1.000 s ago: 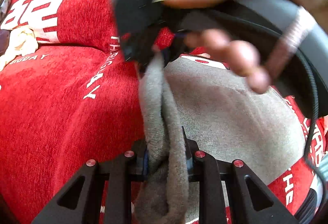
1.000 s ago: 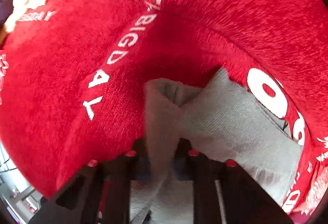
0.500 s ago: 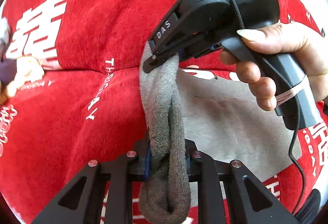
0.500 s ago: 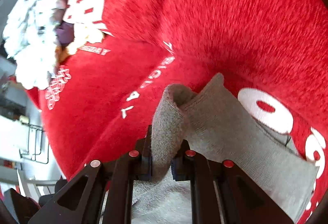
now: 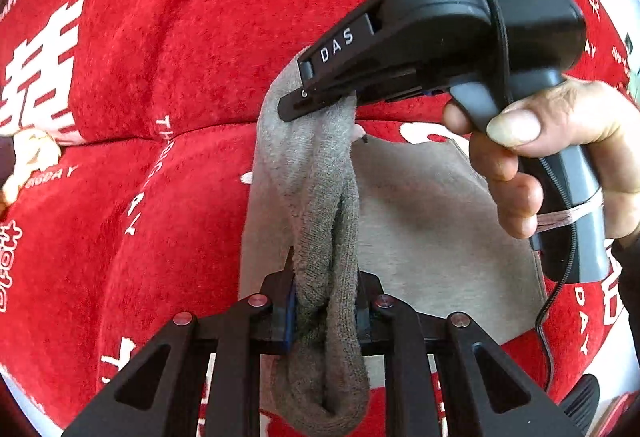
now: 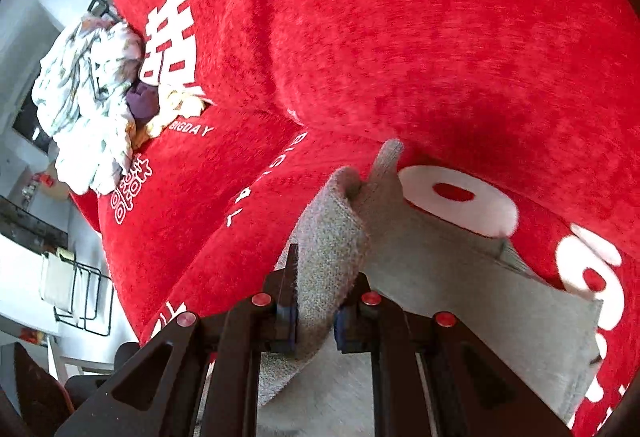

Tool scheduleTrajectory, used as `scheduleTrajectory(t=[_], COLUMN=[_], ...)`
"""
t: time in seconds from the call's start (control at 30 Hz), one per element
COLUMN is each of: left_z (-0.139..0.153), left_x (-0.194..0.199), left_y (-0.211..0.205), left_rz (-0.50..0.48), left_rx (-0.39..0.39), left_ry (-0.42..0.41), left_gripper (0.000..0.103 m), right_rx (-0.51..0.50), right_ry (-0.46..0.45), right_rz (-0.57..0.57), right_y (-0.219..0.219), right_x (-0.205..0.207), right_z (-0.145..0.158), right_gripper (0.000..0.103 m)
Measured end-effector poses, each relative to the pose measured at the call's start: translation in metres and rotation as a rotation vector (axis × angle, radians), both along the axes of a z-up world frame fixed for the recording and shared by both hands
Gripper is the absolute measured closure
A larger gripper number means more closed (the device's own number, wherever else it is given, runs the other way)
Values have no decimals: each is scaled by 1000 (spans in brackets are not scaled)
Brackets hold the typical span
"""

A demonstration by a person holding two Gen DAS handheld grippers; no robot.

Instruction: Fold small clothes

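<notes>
The left gripper [image 5: 326, 311] is clamped on a bunched edge of the grey cloth [image 5: 432, 233]; the right gripper [image 6: 316, 313] pinches another gathered edge. The cloth hangs stretched between them above the red sofa cover [image 5: 168, 85]. Only the left wrist view shows the hand [image 5: 560, 153] holding the right gripper; only the right wrist view shows a pile of pale clothes [image 6: 92, 97] farther along the sofa.

Black claw [image 5: 326, 311] with red screws and blue pads; the other claw [image 5: 320, 101] is marked "DAS", black cable trailing.
</notes>
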State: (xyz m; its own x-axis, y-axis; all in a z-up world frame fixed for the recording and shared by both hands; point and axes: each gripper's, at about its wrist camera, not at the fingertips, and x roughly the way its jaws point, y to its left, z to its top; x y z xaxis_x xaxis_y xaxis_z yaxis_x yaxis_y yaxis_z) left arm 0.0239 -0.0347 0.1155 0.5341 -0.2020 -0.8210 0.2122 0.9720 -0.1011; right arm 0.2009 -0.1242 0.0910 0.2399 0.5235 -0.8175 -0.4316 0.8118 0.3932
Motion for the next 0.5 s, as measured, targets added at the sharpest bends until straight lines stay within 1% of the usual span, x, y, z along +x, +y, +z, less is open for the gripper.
scheduleTrajectory(t=[0.2,0.37,0.5], left_z=[9,17,15], left_x=[-5,0,5], left_y=[-42,-77,-105], left_rz=[-24,-45,-64], left_rx=[54,60,75], left_ry=[-15,-10,3], left_gripper=[83,83,83], right_rx=[49,61,55], right_ry=[-22,-38,-51], right_rz=[-39,-66,-71], right_y=[-46,-83,-108], right_x=[-10,-19,-24], right_z=[11,14,14], right_gripper=[89,89,89])
